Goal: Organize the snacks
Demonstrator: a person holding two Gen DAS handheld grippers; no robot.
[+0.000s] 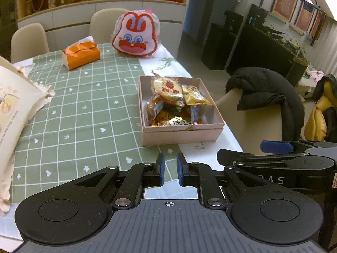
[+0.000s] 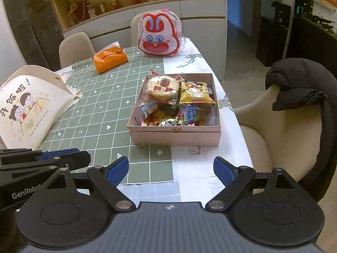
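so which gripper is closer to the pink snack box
Right, by a little. The right gripper sits open almost straight in front of the pink snack box. The left gripper, fingers nearly together and empty, sits beside it, further toward the green cloth side.

Pink box (image 2: 174, 136) of wrapped snacks (image 2: 175, 101) on the checked tablecloth (image 2: 105, 113). Right gripper (image 2: 171, 171) near the table edge, jaws wide, nothing between. Left gripper (image 2: 63, 158) alongside.
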